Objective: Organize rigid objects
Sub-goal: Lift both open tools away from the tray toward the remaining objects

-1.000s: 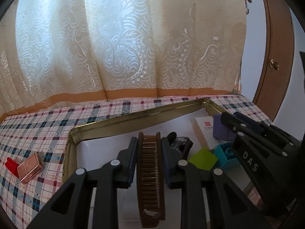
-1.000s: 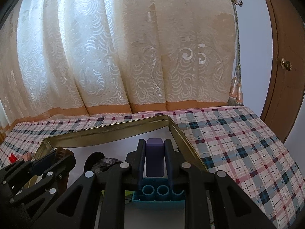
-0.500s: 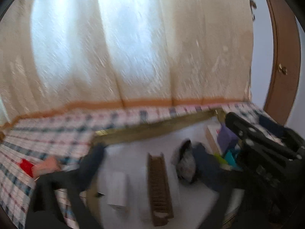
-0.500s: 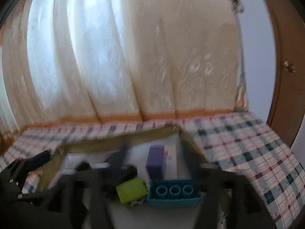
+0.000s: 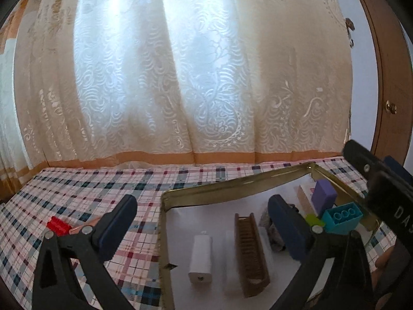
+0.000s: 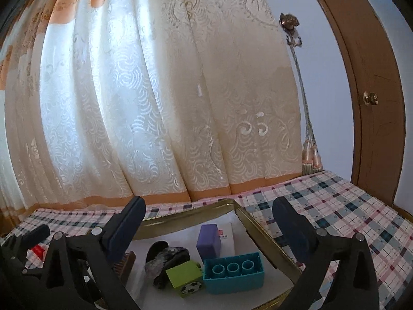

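A gold-rimmed tray point(image 5: 232, 184) point(image 6: 263, 235) with a white floor sits on the plaid tablecloth. In it lie a brown comb point(image 5: 250, 250), a white charger point(image 5: 201, 262), a purple block point(image 5: 324, 197) point(image 6: 208, 239), a teal brick point(image 5: 342, 217) point(image 6: 233, 272), a lime cube point(image 6: 185, 277) and a dark lump point(image 6: 167, 258). My left gripper point(image 5: 204, 217) is open and empty above the tray's left edge. My right gripper point(image 6: 206, 222) is open and empty above the purple block and teal brick.
A red brick point(image 5: 58, 225) and a rose-gold flat case point(image 5: 81, 227) lie on the cloth left of the tray. A lace curtain point(image 5: 180, 77) hangs behind the table. A wooden door point(image 6: 374, 103) stands at the right.
The left gripper let go of the brown comb, which now lies in the tray. The right gripper let go of the purple block. Both opened wide and pulled back.
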`<control>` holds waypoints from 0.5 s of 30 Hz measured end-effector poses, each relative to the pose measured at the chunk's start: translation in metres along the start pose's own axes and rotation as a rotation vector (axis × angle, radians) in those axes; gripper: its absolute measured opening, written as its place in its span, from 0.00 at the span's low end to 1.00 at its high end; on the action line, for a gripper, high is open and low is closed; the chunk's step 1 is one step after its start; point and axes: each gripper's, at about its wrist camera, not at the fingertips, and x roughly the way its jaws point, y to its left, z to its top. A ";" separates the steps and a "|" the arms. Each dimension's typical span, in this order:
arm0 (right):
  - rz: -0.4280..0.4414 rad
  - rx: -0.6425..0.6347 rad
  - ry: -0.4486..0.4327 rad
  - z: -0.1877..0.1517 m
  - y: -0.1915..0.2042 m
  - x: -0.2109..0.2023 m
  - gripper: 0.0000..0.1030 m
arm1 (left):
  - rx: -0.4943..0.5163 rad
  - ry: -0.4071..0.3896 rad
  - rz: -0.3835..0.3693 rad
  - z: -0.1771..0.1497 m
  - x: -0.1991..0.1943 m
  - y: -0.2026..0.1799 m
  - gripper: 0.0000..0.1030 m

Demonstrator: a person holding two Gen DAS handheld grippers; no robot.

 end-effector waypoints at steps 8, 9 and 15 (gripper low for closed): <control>-0.075 -0.028 -0.089 -0.005 0.008 -0.019 0.97 | -0.010 -0.054 0.033 -0.007 -0.013 0.020 1.00; -0.091 -0.033 -0.110 -0.005 0.009 -0.023 0.97 | -0.009 -0.055 0.034 -0.007 -0.013 0.022 1.00; -0.119 -0.045 -0.126 -0.009 0.017 -0.031 0.97 | -0.010 -0.064 0.050 -0.012 -0.016 0.033 1.00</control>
